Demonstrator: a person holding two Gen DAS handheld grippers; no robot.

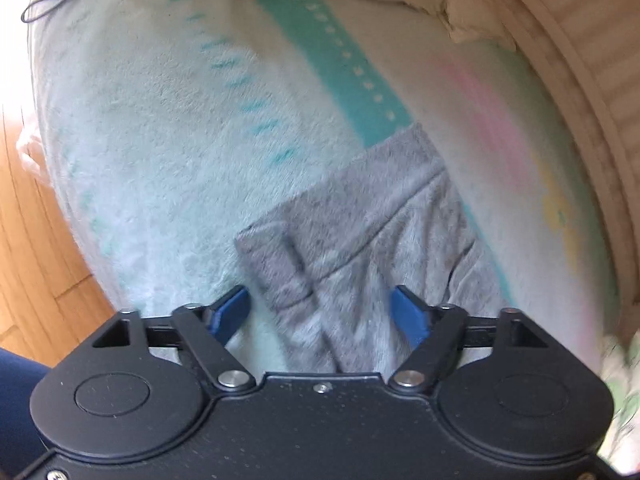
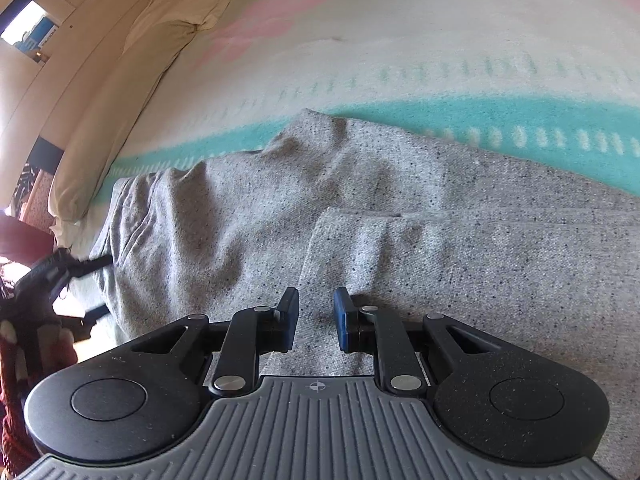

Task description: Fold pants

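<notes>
We are in a home bedroom. We see a bed (image 1: 168,128) spread with a fluffy pastel blanket (image 2: 400,32) in mint, pink and yellow, a cream pillow (image 2: 120,92) at its edge, pale wooden furniture (image 2: 60,40) alongside, and wood flooring (image 1: 36,248) beside the bed.

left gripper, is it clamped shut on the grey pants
No, the left gripper is wide open, its blue fingers apart over the grey pants.
</notes>
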